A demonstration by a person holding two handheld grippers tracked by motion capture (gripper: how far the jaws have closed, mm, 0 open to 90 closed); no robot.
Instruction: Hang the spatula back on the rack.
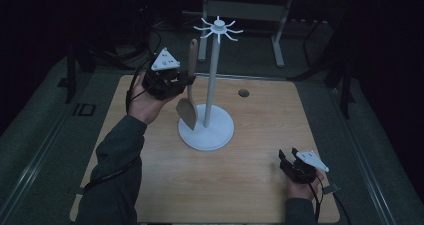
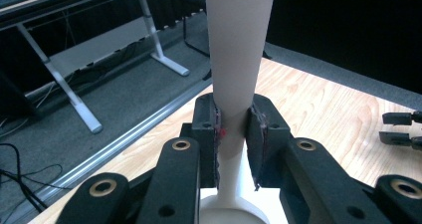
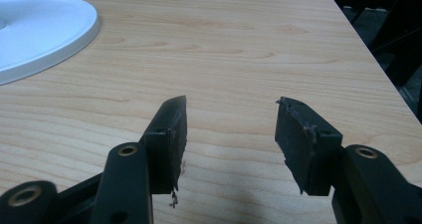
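A wooden spatula (image 1: 190,85) hangs upright, blade down, just left of the pole of a white hook stand (image 1: 212,75). My left gripper (image 1: 186,81) is shut on its handle at mid-height, above the stand's round base (image 1: 206,130). In the left gripper view both jaws press on the pale spatula handle (image 2: 234,59), and my left gripper (image 2: 231,127) is closed tight around it. My right gripper (image 1: 288,154) rests low over the table's near right part, open, with nothing between its jaws. In its own view my right gripper (image 3: 231,114) looks across bare wood.
The wooden table (image 1: 250,175) has a small round hole (image 1: 243,92) behind the stand. The stand's top carries several white hooks (image 1: 218,27). The base's edge (image 3: 40,30) lies far left of the right gripper. Metal table legs (image 2: 74,99) stand on the floor beyond.
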